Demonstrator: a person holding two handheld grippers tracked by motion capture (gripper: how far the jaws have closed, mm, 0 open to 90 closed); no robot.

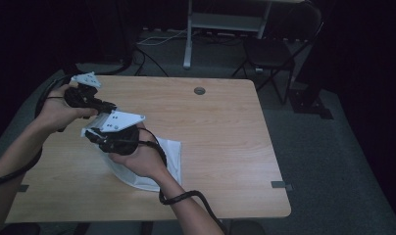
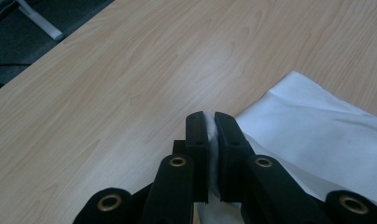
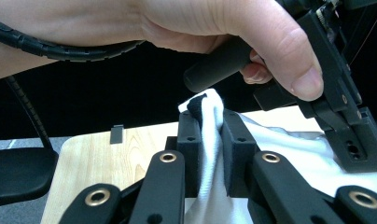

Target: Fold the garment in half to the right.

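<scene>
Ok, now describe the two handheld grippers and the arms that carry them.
Left gripper and right gripper look alike: black bodies, two flat black jaws on linkage arms with brass-coloured pivot rings. Each carries a pale grey three-cornered plate with small dark dots. A black ribbed cable trails from each. The forearms are bare, with no sleeves or gloves in view.
</scene>
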